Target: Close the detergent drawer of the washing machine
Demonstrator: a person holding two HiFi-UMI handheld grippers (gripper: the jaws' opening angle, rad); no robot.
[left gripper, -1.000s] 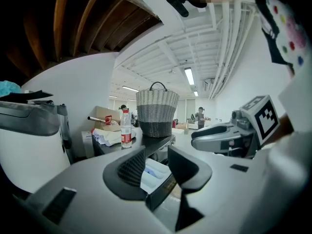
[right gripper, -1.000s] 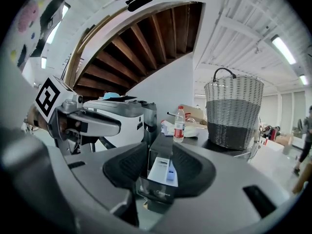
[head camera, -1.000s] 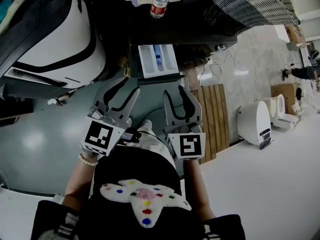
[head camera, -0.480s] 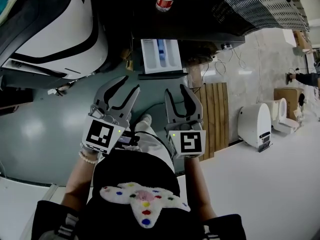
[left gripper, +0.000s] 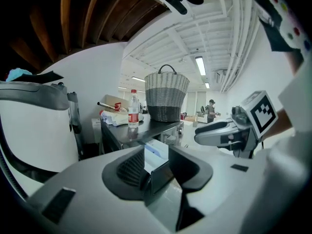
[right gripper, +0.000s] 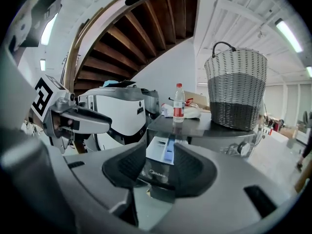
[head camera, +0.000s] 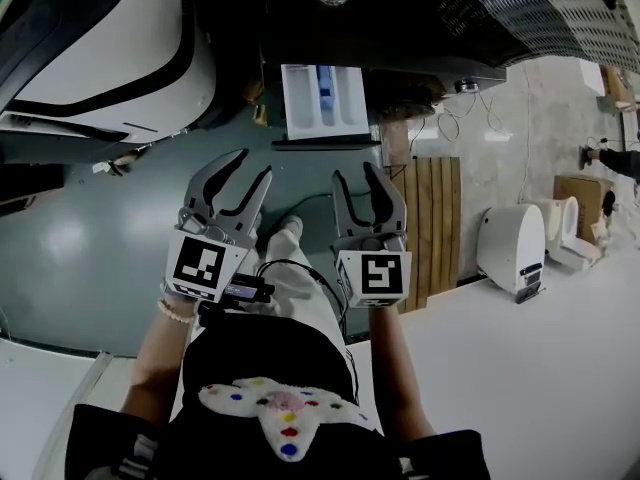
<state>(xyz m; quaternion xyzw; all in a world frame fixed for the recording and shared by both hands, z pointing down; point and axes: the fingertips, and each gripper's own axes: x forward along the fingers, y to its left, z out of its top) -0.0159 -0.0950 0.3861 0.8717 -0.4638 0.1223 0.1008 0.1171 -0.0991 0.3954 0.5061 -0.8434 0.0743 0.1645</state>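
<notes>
Nothing is closed yet: the detergent drawer [head camera: 322, 100] is standing pulled out of the washing machine [head camera: 420, 53]. We are holding the left gripper [head camera: 252, 163], whose jaws have just been opening wider, and the right gripper [head camera: 354, 173] open and empty, well short of it; the whole push is waiting.

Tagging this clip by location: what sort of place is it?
Probably a laundry corner in a big workshop hall: washing machine with its detergent drawer open, wicker basket on top, wooden stairs overhead.
</notes>
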